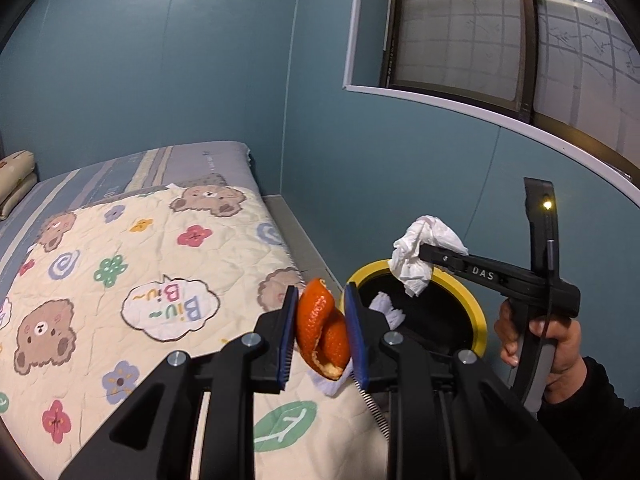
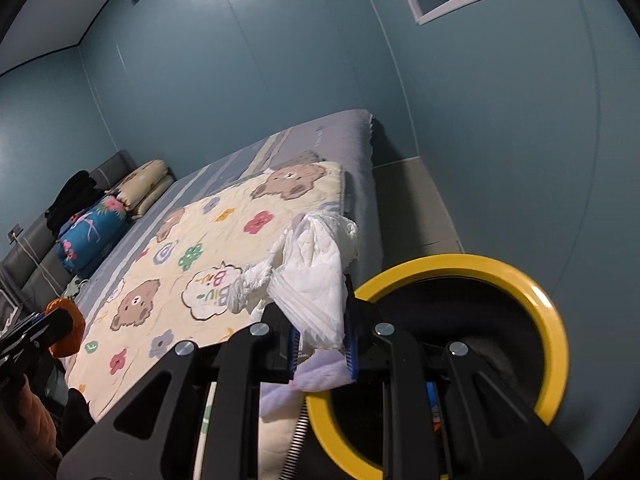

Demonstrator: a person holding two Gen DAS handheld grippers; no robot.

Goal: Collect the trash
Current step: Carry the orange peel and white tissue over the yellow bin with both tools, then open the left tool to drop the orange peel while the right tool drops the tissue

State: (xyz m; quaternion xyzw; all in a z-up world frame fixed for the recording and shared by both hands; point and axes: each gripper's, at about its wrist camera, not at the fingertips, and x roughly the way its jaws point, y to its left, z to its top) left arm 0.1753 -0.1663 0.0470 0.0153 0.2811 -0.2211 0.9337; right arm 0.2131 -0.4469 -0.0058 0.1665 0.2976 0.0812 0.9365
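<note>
My left gripper (image 1: 322,330) is shut on a curled orange peel (image 1: 320,328), held over the bed's edge just left of the bin. The bin (image 1: 476,308) is black inside with a yellow rim, and white paper (image 1: 386,308) lies in it. My right gripper (image 1: 424,250) is shut on a crumpled white tissue (image 1: 416,256) and hangs above the bin's mouth. In the right wrist view the right gripper (image 2: 322,344) pinches the tissue (image 2: 316,276) beside the bin's yellow rim (image 2: 552,320). The left gripper with the orange peel (image 2: 68,328) shows at the far left there.
A bed with a bear-and-flower quilt (image 1: 132,292) fills the left side. Pillows (image 2: 116,208) and dark clothes lie at its head. A teal wall (image 1: 360,168) with a window (image 1: 500,40) stands behind the bin. A person's hand (image 1: 556,344) holds the right gripper's handle.
</note>
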